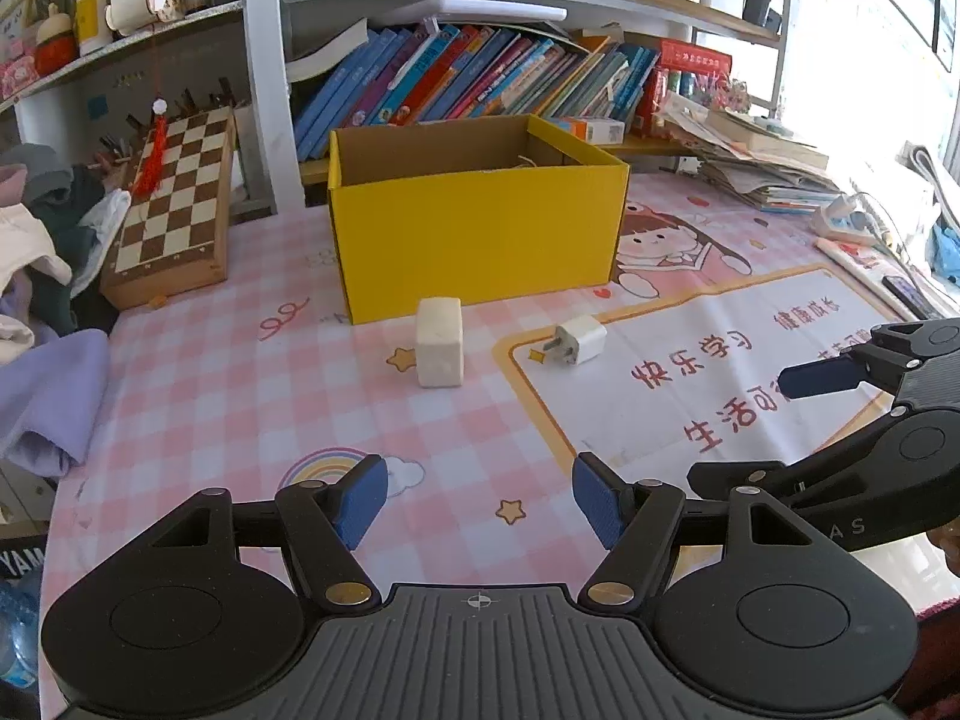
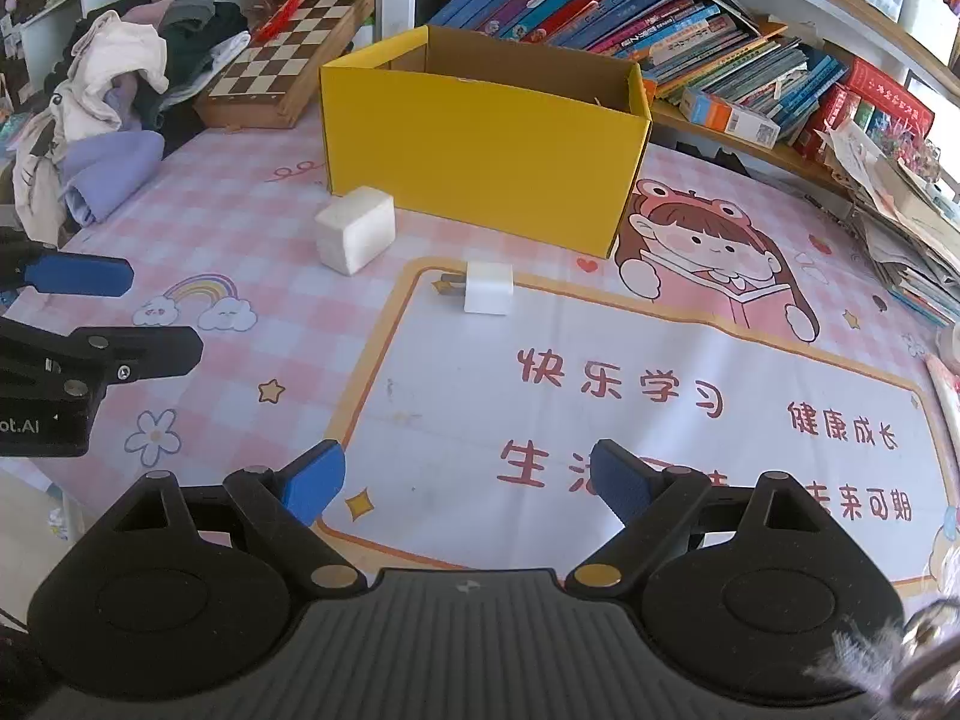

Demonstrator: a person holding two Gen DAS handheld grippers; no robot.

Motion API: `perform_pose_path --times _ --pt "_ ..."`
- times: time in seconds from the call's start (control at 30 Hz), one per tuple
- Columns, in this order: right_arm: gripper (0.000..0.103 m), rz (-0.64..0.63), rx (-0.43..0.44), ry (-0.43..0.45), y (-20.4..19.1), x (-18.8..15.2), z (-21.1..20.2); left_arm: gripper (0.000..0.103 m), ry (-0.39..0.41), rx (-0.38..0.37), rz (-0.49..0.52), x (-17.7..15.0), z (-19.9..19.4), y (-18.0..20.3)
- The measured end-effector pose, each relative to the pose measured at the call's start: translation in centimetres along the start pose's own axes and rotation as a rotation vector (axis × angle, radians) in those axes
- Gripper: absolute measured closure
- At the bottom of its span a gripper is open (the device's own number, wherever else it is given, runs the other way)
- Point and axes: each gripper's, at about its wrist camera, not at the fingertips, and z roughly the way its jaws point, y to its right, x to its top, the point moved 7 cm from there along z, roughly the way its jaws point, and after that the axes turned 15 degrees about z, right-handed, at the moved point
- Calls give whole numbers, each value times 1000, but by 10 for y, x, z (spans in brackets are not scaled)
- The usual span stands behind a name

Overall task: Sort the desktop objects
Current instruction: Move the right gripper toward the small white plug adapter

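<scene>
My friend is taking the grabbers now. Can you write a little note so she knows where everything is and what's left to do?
Left gripper: open, holding nothing, above the mat.
Right gripper: open, holding nothing too.
White block: on the desk mat, just in front of the yellow box.
White charger: lying on the mat right of the block, prongs pointing left.
Done: nothing can be confirmed; the inside of the box is mostly hidden.
Left: probably put the block and the charger into the box.
</scene>
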Motion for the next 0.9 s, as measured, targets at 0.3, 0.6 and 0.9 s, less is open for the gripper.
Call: perform_pose_path --times 0.3,0.6,0.9 --pt "14 -14 2 0 2 5 3 33 1 17 -21 4 4 -7" --pt "14 -18 3 -8 6 7 5 33 -9 13 -26 5 9 -4" --pt "14 -21 8 -11 4 9 8 33 -19 15 -19 8 13 0"
